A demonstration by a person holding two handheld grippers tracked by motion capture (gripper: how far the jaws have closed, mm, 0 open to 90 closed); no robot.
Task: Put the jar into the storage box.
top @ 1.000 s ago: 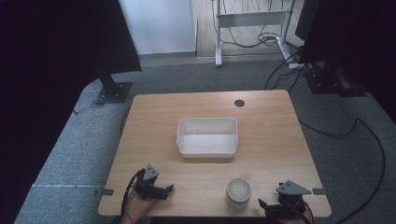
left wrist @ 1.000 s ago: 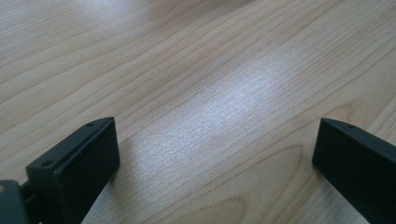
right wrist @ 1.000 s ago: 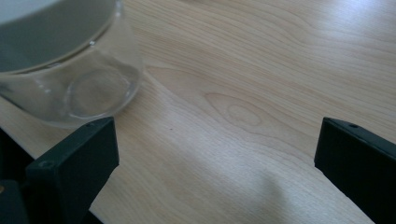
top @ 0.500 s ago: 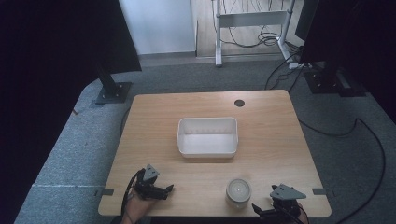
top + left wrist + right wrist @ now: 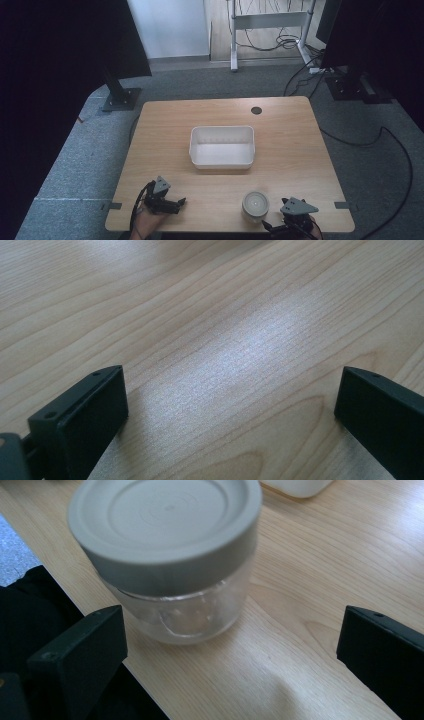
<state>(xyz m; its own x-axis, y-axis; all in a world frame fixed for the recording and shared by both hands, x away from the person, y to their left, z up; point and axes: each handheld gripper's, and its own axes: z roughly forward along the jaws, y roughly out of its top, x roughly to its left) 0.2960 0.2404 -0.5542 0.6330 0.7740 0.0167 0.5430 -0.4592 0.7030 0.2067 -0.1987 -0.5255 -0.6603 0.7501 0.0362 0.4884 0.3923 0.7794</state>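
Note:
A clear glass jar [image 5: 255,204] with a grey lid stands near the table's front edge, right of middle. In the right gripper view the jar [image 5: 172,555] is close ahead, left of centre, and no jaw touches it. My right gripper [image 5: 274,226] sits just right of the jar at the table's edge, and my right gripper [image 5: 234,622] is open wide. At the front left, my left gripper [image 5: 179,204] points right. My left gripper [image 5: 232,385] is open over bare wood. A white rectangular tub [image 5: 221,145] rests empty at the table's middle.
The wooden table [image 5: 300,150] has a round cable hole [image 5: 256,110] near its far edge. A black stand base [image 5: 121,98] and cables [image 5: 385,135] lie on the grey carpet around it. The jar is close to the near edge.
My right gripper has shifted a little left and toward the near edge, closer to the jar. The left gripper, jar and tub have stayed in place.

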